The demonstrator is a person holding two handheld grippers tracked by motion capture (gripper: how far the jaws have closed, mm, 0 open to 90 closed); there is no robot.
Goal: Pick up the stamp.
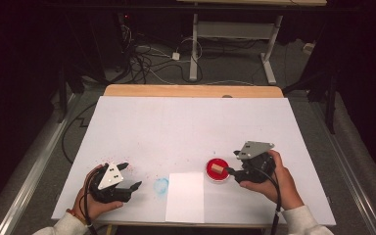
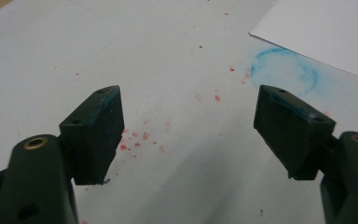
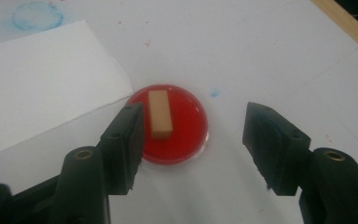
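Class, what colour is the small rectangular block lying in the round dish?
Tan small rectangular block, in a red round dish; right gripper view shows it best.

The left claw (image 1: 129,182), a black two-jaw tool topped by a grey three-cornered plate, sits at the near left in the person's left hand (image 1: 89,196), its jaws spread wide with nothing between them and pointing right. The right claw (image 1: 232,165), black with the same grey plate, is gripped by the right hand (image 1: 274,178) at the near right, pointing left and tilted low. Its jaws stand partly apart, pressing on nothing. Both pale-sleeved forearms enter from the near edge.
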